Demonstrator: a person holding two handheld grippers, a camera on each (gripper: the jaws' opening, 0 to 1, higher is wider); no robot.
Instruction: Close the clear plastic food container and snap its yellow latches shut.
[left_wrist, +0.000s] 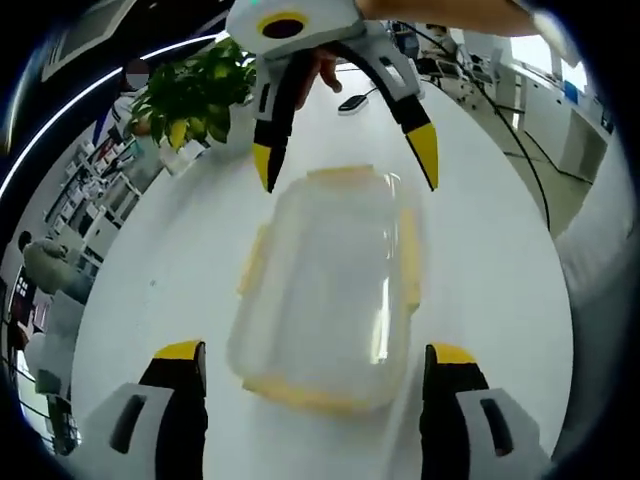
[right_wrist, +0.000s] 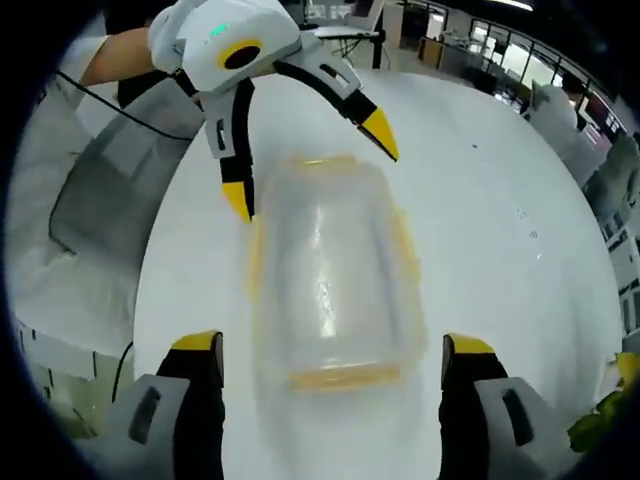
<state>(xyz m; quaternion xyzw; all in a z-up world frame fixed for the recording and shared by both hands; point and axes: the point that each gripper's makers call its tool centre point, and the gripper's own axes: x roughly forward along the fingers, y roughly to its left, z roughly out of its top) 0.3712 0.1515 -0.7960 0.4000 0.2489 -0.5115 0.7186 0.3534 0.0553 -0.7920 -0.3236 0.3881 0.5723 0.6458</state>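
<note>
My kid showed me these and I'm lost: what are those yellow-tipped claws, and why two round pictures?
They are two hand-held grippers, each with a fisheye camera looking along its own jaws. In the left gripper view, the left gripper is at the bottom and the right gripper faces it; the right gripper view is taken from the opposite side. Between them a clear plastic container with yellow latches sits on a white table. Both grippers are open, holding nothing. A potted plant stands behind.
</note>
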